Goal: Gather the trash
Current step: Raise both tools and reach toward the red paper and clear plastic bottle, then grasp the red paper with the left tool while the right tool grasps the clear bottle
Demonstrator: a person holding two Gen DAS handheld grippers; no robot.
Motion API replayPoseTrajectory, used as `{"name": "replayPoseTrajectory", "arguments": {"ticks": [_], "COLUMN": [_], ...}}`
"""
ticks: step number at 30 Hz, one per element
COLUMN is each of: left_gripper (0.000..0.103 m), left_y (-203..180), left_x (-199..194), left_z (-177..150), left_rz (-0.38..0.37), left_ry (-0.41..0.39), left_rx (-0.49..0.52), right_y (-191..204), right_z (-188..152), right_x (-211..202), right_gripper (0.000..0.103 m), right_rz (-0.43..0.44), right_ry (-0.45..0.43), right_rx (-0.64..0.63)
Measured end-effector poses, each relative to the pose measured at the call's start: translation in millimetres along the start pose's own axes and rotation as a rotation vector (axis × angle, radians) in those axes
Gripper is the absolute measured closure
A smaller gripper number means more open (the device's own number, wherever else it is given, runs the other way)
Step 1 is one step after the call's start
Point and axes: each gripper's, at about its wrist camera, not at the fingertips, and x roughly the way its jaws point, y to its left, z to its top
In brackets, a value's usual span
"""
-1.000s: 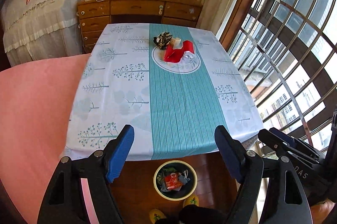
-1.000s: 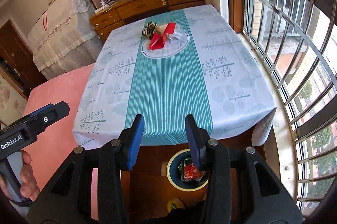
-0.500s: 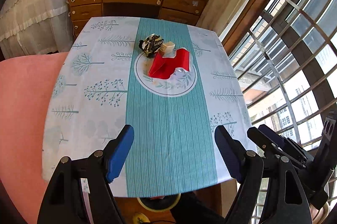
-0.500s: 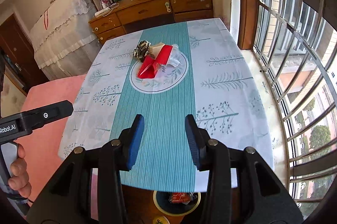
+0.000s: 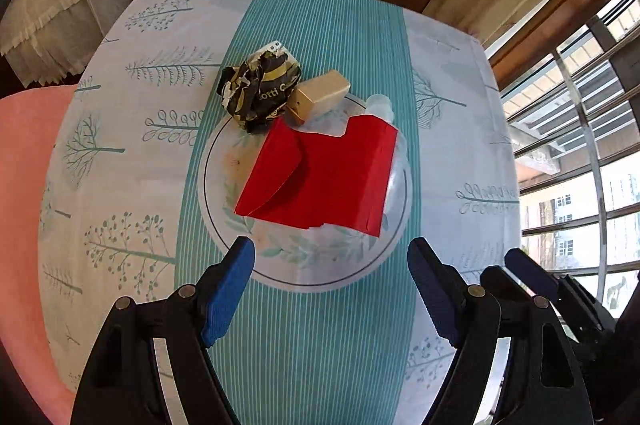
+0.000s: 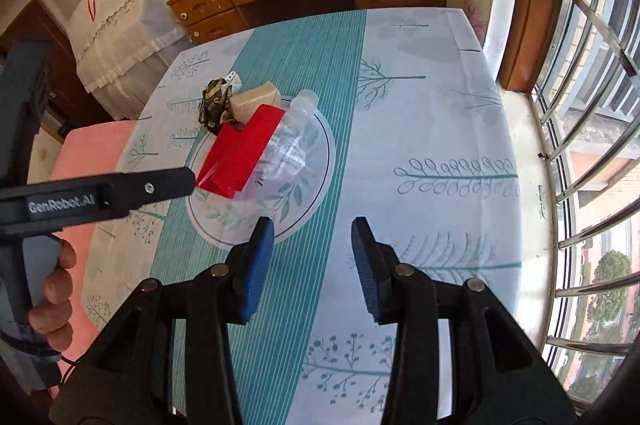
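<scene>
While red carton (image 5: 320, 177) half-hides clear bottle (image 6: 294, 141) — left gripper (image 5: 331, 289) fingers apart | right gripper (image 6: 313, 265) fingers apart, empty

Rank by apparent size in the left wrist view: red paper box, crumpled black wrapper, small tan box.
1. red paper box, clearly largest
2. crumpled black wrapper
3. small tan box, smallest, though it lies slightly farther away

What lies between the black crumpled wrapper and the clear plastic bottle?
A small beige box lies between wrapper and bottle, touching the wrapper; the left wrist view shows it best.
</scene>
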Motion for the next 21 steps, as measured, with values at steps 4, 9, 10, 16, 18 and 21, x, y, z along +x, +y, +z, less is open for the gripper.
{"name": "replayPoseTrajectory", "arguments": {"ticks": [4, 9, 10, 16, 18, 21], "left_gripper": [0.023, 0.023, 0.023, 0.023, 0.023, 0.023], "left_y": [2.1, 8.4, 11.2, 35.9, 42.8, 49.8], "left_x": [35.7, 52.1, 52.0, 53.8, 54.8, 56.9], "left_z": [7.9, 18.1, 19.8, 28.8, 31.1, 34.3], "left_rz": [0.046, 0.063, 0.057, 0.031, 0.019, 0.015], "left_ry": [0.040, 0.048, 0.046, 0.040, 0.043, 0.039], "left_rx": [0.005, 0.000, -0.011, -0.091, -0.101, -0.104], "right_y": [-3.5, 1.5, 3.7, 10.4, 13.4, 17.3], "right_z": [15.5, 24.1, 24.3, 32.2, 35.5, 38.9], "right_x": [28.0, 49.2, 50.9, 63.3, 67.7, 74.0], "right_gripper": [0.066, 0.066, 0.066, 0.066, 0.066, 0.066], "right_rz": [0.031, 0.069, 0.078, 0.124, 0.132, 0.142], "right_ry": [0.025, 0.053, 0.056, 0.075, 0.082, 0.092], "right_rx": [-0.001, -0.012, -0.014, 0.000, 0.000, 0.000]}}
